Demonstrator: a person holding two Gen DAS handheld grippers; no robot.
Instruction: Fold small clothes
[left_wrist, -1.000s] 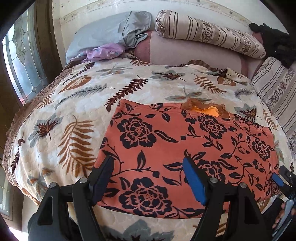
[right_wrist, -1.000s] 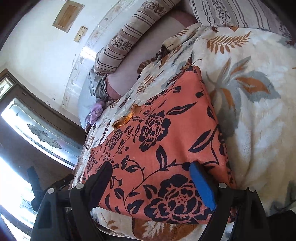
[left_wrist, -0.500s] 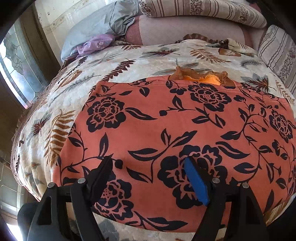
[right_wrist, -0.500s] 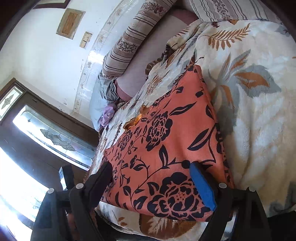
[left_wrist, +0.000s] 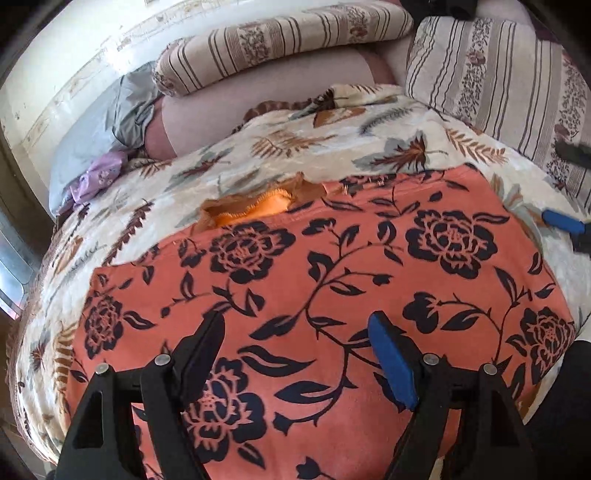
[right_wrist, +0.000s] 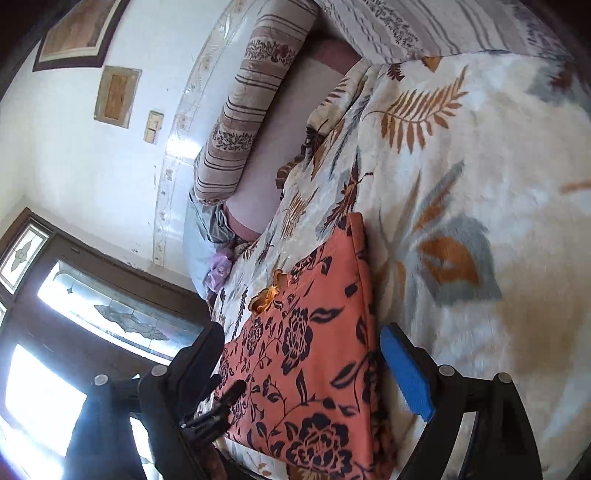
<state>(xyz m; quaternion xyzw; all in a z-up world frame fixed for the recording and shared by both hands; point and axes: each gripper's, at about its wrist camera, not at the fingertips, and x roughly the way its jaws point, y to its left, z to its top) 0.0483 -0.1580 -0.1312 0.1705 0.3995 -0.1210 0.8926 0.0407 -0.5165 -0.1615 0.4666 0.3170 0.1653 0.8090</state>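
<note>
Orange floral garment (left_wrist: 332, 295) lies flat on the leaf-print bedspread (left_wrist: 258, 158) of a bed, striped pillows (left_wrist: 288, 40) by the wall. Left gripper (left_wrist: 295, 332) hovers over it, right gripper (right_wrist: 303, 354) at its edge; both jaws wide, empty.

Left gripper (left_wrist: 297, 332): seen from its own wrist camera, angled steeply downward, its two fingers spread wide with nothing clamped between them. One finger is plain black (left_wrist: 201, 343); the other carries a blue pad (left_wrist: 388, 354) on its inner face. Both finger arms rise from the lower edge of the view as black brackets with round rivets.

Right gripper (right_wrist: 303, 350): pointing only slightly downward, rolled to one side, its fingers likewise held wide apart and gripping nothing. Its blue-padded finger tip also shows at the right edge of the left wrist view; the left gripper's black tip shows low in the right wrist view.
</note>
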